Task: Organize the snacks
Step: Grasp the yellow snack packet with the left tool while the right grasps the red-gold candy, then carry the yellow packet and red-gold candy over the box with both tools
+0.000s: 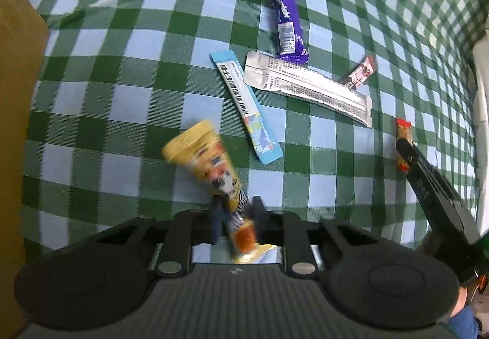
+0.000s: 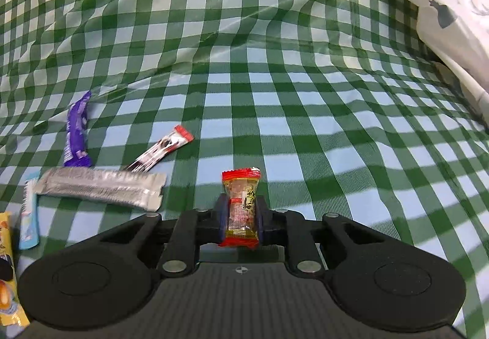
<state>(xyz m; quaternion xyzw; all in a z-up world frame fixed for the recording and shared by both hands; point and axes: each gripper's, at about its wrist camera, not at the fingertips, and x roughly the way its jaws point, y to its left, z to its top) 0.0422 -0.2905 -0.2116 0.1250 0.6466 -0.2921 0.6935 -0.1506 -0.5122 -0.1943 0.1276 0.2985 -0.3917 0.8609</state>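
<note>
My left gripper [image 1: 237, 206] is shut on a long yellow snack packet [image 1: 211, 168], which sticks out forward and left, blurred. My right gripper [image 2: 241, 207] is shut on a small red-ended candy packet [image 2: 241, 207], held upright; the left wrist view shows that gripper [image 1: 434, 186] and candy [image 1: 403, 128] at the right. On the green checked cloth [image 2: 275, 94] lie a purple bar [image 1: 284, 15], a silver packet [image 1: 308, 87], a light blue stick [image 1: 246, 105] and a small pink and brown packet [image 1: 360, 73]. The right wrist view shows them at its left: the purple bar [image 2: 76, 131], the silver packet [image 2: 101, 191], the blue stick [image 2: 29, 216] and the pink packet [image 2: 162, 149].
A brown cardboard wall [image 1: 18, 94] stands along the left edge of the left wrist view. A white plastic bag [image 2: 443, 9] lies at the far right of the cloth. The cloth is wrinkled toward the back.
</note>
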